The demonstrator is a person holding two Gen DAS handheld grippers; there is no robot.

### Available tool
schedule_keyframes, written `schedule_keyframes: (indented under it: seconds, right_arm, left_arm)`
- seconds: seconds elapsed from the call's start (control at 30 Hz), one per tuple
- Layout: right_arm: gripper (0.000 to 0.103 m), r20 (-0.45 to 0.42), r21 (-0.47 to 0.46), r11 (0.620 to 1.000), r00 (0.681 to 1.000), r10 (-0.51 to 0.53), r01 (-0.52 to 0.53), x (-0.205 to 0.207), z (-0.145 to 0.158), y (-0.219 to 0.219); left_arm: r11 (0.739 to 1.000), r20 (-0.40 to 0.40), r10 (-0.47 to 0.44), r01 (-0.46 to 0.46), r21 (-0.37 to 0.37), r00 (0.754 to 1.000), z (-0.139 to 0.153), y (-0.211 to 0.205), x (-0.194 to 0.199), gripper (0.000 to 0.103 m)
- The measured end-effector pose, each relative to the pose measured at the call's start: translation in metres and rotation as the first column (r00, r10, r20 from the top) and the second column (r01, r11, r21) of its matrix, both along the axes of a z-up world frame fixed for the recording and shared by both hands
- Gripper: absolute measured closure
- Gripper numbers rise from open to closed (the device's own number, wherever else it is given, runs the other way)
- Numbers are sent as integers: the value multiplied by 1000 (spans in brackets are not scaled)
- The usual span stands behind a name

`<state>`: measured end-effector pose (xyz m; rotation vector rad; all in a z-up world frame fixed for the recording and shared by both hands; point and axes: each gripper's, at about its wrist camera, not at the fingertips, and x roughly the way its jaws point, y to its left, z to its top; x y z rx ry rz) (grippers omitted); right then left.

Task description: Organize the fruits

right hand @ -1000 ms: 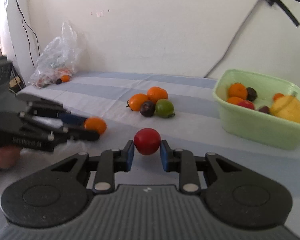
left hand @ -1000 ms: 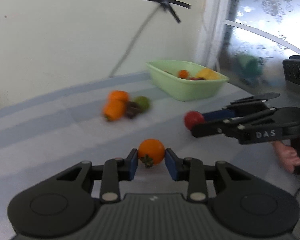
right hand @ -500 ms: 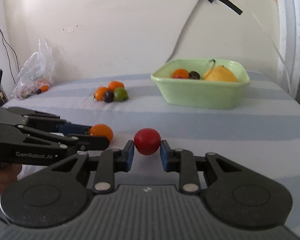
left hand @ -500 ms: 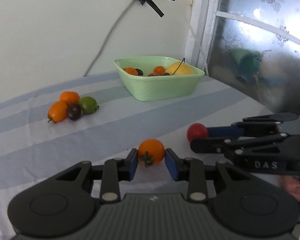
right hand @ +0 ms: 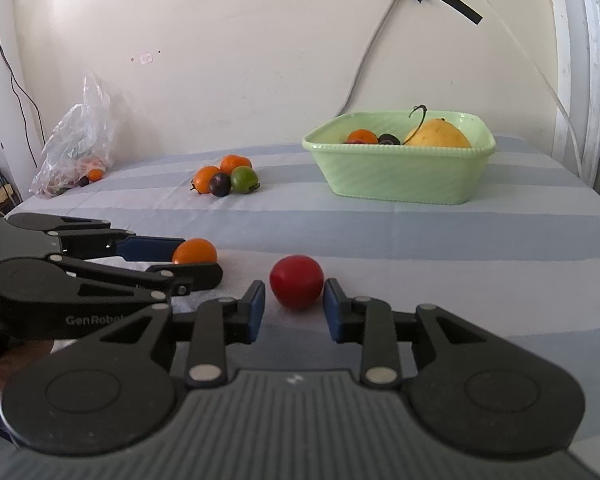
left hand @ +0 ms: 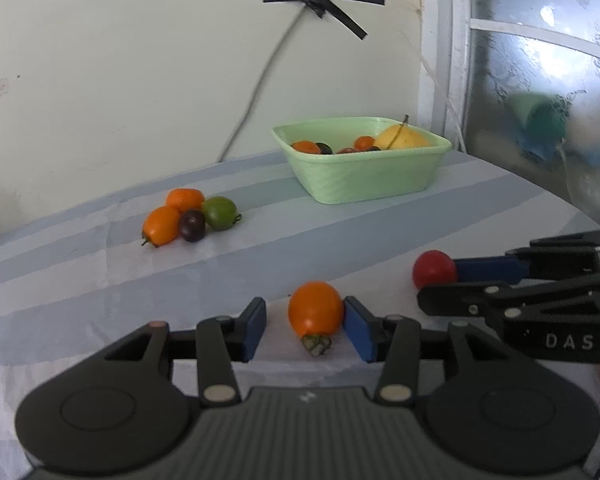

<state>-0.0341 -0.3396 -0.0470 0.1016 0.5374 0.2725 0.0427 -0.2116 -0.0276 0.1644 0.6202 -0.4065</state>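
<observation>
Landmark: green basin point(right hand: 400, 172), at the far side of the striped cloth point(right hand: 380, 232), near the wall.

Item: orange fruit point(left hand: 315, 314). On the cloth, well short of the basin, stem end toward the camera. Between the blue pads of the left gripper point(left hand: 305, 330); touching the right-hand pad, clear gap at the other. Jaws opening, no longer pinching.

Item: red fruit point(right hand: 297, 282). On the cloth, well short of the basin, just beside the orange fruit on the side nearer the window. Between the pads of the right gripper point(right hand: 294, 308), gaps visible on both sides. Jaws opening, nothing squeezed.

Item: loose cluster point(left hand: 190, 216) of two orange, one dark, one green. On the cloth, to the left of the basin, nearer it than the two fruits at the grippers.

Item: basin contents. Large yellow fruit point(right hand: 438, 134) with small orange and dark ones beside it.

Item: plastic bag point(right hand: 76, 148), far left of the basin, against the wall.

Step in hand, by judgement: release of both fruits onto the cloth, away from the basin; sorting by kind likely, though not certain.

Next move, by judgement: wider spread, then straight withdrawal of both tools without nudging the round fruits, both liable to roll; afterwards a reach toward the cluster or the basin.
</observation>
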Motion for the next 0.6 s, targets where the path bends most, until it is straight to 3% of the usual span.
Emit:
schedule_keyframes:
  seconds: [0.13,0.6]
  right_arm:
    - [60,8,-13,1000,1000,0,0,-1,1,0]
    - [60,9,-36,999,1000,-23,23,-5,0,6]
  left_arm:
    - [1000,8,20,-20,13,1000,0,0,0,59]
    - [999,25,37,-38,37,999,-2,-3,-3,54]
